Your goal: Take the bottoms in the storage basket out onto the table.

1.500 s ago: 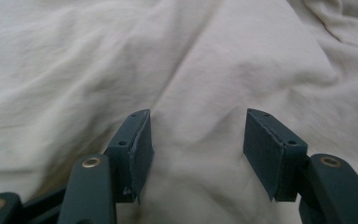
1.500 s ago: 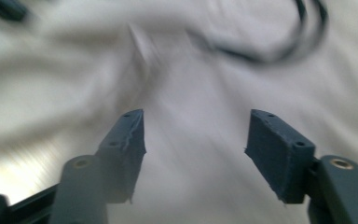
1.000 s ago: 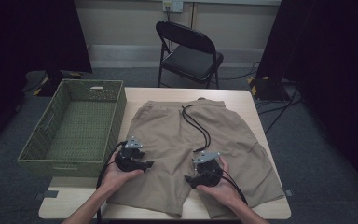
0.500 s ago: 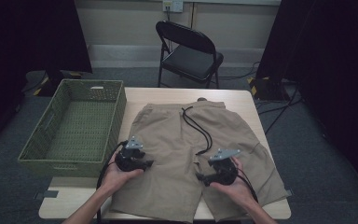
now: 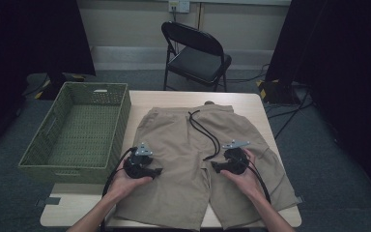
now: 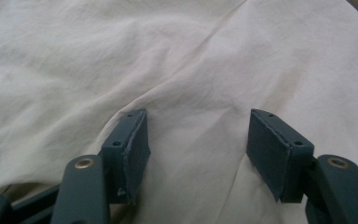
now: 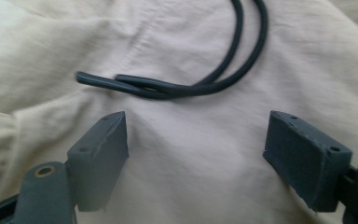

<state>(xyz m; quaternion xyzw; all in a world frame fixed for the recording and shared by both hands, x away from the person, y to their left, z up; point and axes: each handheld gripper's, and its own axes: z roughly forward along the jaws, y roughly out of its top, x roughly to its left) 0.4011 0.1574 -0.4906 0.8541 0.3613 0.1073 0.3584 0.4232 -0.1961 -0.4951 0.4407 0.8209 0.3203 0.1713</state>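
Note:
A pair of khaki shorts (image 5: 188,159) lies flat on the table, waistband at the far side, legs toward me. Its black drawstring (image 5: 207,133) trails down the middle. My left gripper (image 5: 155,170) rests on the shorts' left leg, jaws open and pointing right; in the left gripper view (image 6: 198,126) bare wrinkled cloth (image 6: 177,60) lies between its fingers. My right gripper (image 5: 216,166) sits on the right leg, open, pointing left. In the right gripper view (image 7: 196,130) the drawstring's ends (image 7: 168,86) lie just beyond the fingertips, untouched.
A green woven basket (image 5: 38,154) stands at the table's left, beside the shorts. A black folding chair (image 5: 195,53) is behind the table's far edge. Bare wooden tabletop (image 5: 147,99) shows beyond the waistband. The floor is grey carpet.
My right gripper has moved right and slightly away from me, from the crotch area onto the right leg. The left gripper has stayed put.

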